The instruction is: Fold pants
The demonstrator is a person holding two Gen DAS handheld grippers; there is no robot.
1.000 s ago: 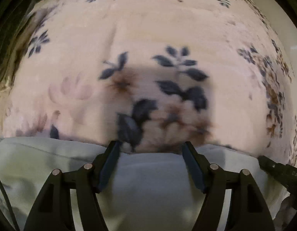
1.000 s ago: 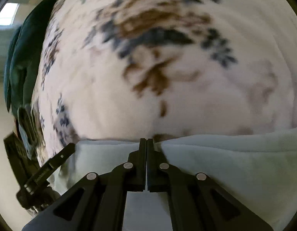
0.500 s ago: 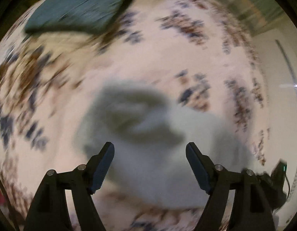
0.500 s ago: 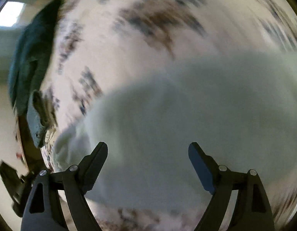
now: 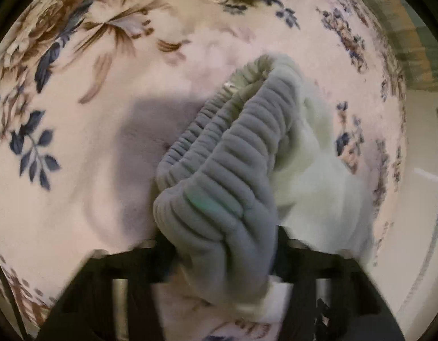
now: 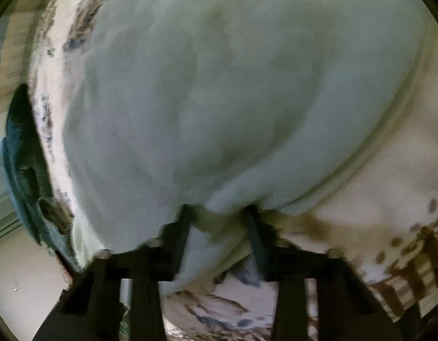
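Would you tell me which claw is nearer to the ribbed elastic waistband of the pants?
Left. The left claw has the waistband bunched between its fingers. The right claw grips smooth fabric of the pants; no waistband shows in its view.

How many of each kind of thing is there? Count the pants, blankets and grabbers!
Pale green pants: 1
Flowery blanket: 1
Dark teal cloth: 1
Hand-held grippers: 2, left hand-held gripper, right hand-held gripper
Total: 5
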